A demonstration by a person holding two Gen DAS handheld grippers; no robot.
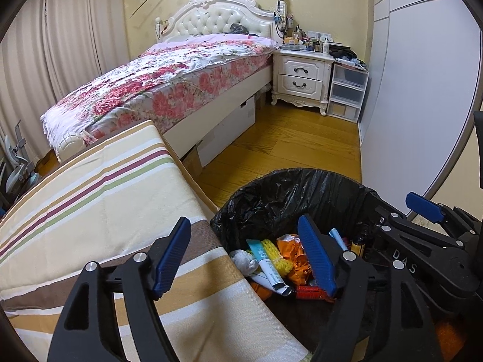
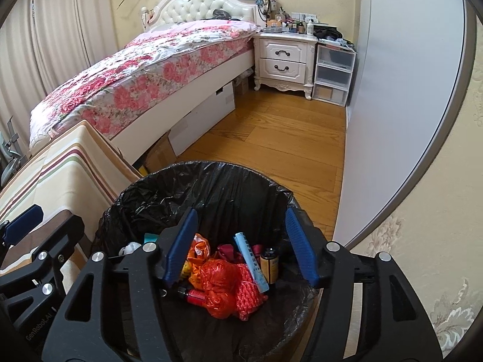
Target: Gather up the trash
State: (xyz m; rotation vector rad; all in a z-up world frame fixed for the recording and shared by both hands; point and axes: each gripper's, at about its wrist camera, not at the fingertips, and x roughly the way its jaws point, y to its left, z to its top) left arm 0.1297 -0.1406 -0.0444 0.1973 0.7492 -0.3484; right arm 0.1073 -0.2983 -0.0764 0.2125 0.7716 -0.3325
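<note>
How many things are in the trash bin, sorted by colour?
As far as shows in the black-lined trash bin:
Orange or red: 4 (orange bag, red bag, red rope, red bottle)
Yellow: 1 (yellow rope)
White or pale: 3 (blue-capped tube, printed tube, crumpled paper)
Brown: 1 (bottle)
Total: 9; more may lie hidden underneath.

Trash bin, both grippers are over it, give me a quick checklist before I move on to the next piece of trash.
1. Left gripper empty, jaws apart: ok.
2. Right gripper empty, jaws apart: ok.
3. Dropped trash inside the trash bin, including the orange plastic bag, red rope and brown bottle: ok.
4. Black liner folded over the rim: ok on the sides in view.
5. Wooden floor beside the bin free of litter: ok where visible.
6. More trash left on the striped cloth: none in view.
</note>
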